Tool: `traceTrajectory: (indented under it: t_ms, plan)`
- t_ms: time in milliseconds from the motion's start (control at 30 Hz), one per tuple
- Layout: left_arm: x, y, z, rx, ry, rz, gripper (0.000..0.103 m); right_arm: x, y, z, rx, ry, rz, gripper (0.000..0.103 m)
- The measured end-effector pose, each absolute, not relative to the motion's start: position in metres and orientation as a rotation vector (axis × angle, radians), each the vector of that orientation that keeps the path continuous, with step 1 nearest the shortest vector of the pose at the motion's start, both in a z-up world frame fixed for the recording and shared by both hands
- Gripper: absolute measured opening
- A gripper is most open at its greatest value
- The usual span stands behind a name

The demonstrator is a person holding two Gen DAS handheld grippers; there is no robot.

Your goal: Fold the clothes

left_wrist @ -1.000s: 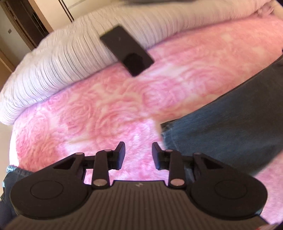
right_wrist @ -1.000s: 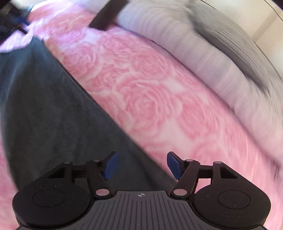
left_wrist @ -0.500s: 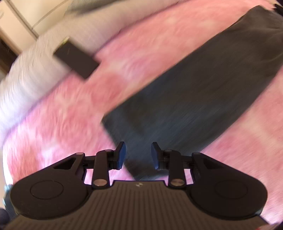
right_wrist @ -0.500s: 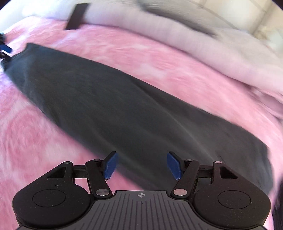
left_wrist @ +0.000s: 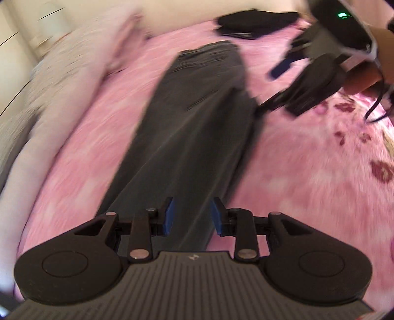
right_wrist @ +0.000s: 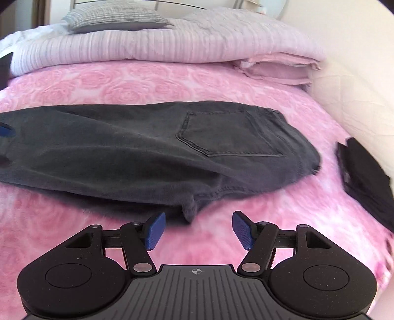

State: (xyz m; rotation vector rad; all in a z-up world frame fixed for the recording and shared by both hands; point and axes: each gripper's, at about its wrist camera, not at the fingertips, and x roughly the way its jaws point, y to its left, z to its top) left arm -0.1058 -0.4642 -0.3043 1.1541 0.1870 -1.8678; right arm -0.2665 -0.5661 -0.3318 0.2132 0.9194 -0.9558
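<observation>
Dark grey jeans (right_wrist: 152, 147) lie flat and lengthwise on the pink rose blanket (right_wrist: 123, 81), back pocket up and waist to the right. In the left wrist view the jeans (left_wrist: 197, 123) run away from my left gripper (left_wrist: 192, 214), which hovers over the leg end. Its jaws are opening; the cloth lies beneath them and the blue pads do not press on it. My right gripper (right_wrist: 197, 226) stands open over bare blanket, just short of the seat's edge. In the left wrist view, a hand holds the right gripper (left_wrist: 270, 86) beside the jeans.
A black folded garment (right_wrist: 364, 177) lies near the waist end, by the bed's edge and pale wall. At the head of the bed sit a ribbed white quilt (right_wrist: 160, 46), a grey pillow (right_wrist: 115, 21) and a folded pink cover (right_wrist: 278, 69).
Both grippers swung across the bed and rolled. The left one now looks along the jeans from the leg end, jaws slightly wider. The right one now faces the jeans' seat.
</observation>
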Motion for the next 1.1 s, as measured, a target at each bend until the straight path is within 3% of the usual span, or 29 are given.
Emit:
traceTrajectory:
  t_ms: [133, 200, 300, 633, 933, 1000, 1033, 1100]
  plan:
    - [-0.139, -0.492, -0.329, 1.248, 0.148, -1.885, 0.029, -0.271, -0.59, -0.358, 0.276, 0.881, -0.959, 0.063]
    - [-0.144, -0.498, -0.337, 1.286, 0.148, -1.878, 0.029, -0.279, -0.597, -0.359, 0.292, 0.83, -0.975, 0.036]
    - [-0.143, -0.503, -0.341, 1.331, 0.16, -1.899, 0.029, -0.285, -0.59, -0.358, 0.299, 0.788, -0.976, 0.009]
    - [-0.143, -0.565, -0.295, 1.122, 0.282, -2.038, 0.028, -0.301, -0.572, -0.363, 0.502, 0.722, -1.05, 0.007]
    - [-0.227, -0.663, -0.343, 1.151, 0.246, -2.179, 0.028, -0.301, -0.57, -0.37, 0.466, 0.726, -1.019, 0.007]
    - [-0.221, -0.68, -0.35, 1.16, 0.273, -2.17, 0.043, -0.303, -0.571, -0.37, 0.471, 0.722, -1.012, 0.007]
    - [-0.218, -0.684, -0.351, 1.162, 0.283, -2.176, 0.045, -0.304, -0.572, -0.37, 0.474, 0.72, -1.008, 0.007]
    - [-0.215, -0.686, -0.349, 1.169, 0.308, -2.207, 0.039, -0.306, -0.572, -0.37, 0.48, 0.714, -1.0, 0.007]
